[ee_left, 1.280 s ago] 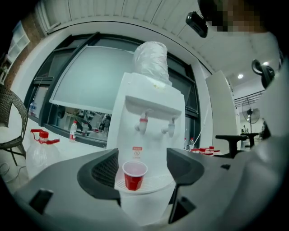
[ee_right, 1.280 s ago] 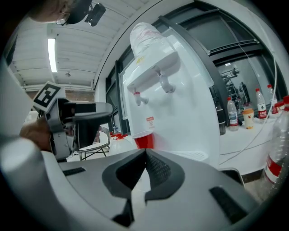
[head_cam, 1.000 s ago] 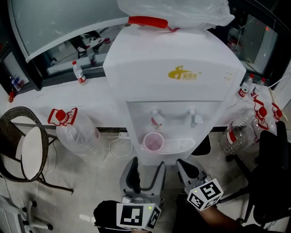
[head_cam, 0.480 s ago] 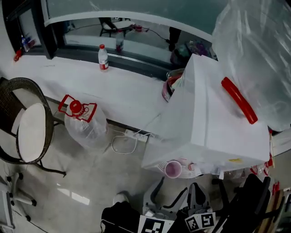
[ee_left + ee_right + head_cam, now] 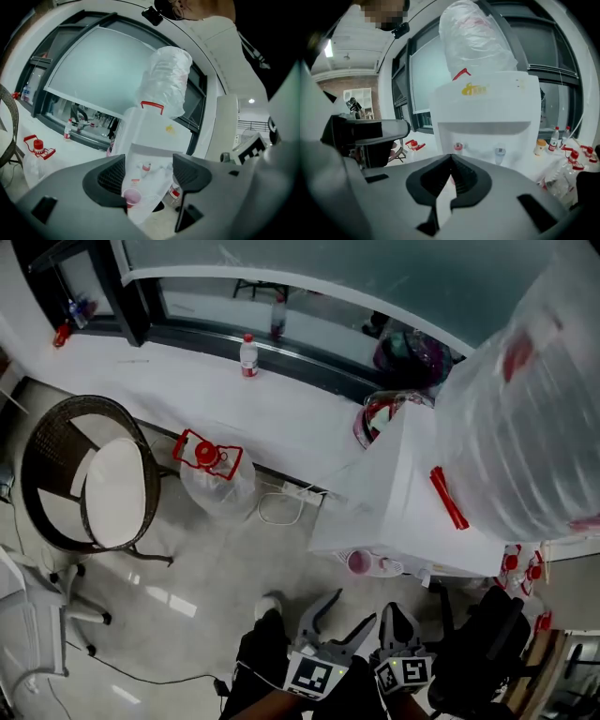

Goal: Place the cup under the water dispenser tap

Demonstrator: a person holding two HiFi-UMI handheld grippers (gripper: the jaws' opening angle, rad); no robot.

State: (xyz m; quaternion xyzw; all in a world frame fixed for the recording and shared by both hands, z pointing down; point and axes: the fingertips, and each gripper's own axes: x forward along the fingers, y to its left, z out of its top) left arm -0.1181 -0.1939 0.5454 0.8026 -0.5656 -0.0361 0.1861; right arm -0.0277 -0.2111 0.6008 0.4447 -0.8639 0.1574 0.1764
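A pink cup (image 5: 359,562) stands on the drip tray of the white water dispenser (image 5: 412,493), below the red tap. In the left gripper view the cup (image 5: 131,197) shows far off between the jaws, under the red tap (image 5: 146,166). My left gripper (image 5: 339,613) is open and empty, well short of the dispenser. Beside it, my right gripper (image 5: 398,620) is shut on nothing. The right gripper view shows its jaws (image 5: 451,158) meeting in front of the dispenser (image 5: 487,108), whose red tap (image 5: 458,146) and blue tap (image 5: 499,151) are visible. The cup is hidden there.
A large plastic-wrapped water bottle (image 5: 534,427) tops the dispenser. An empty jug with a red handle (image 5: 214,474) and a cable (image 5: 281,507) lie on the floor to its left. A wicker chair (image 5: 89,474) stands further left. A black office chair (image 5: 487,643) is at lower right.
Both grippers have risen and drawn back from the dispenser. The head view has swung, so the dispenser now sits at the right. The cup stays on the tray.
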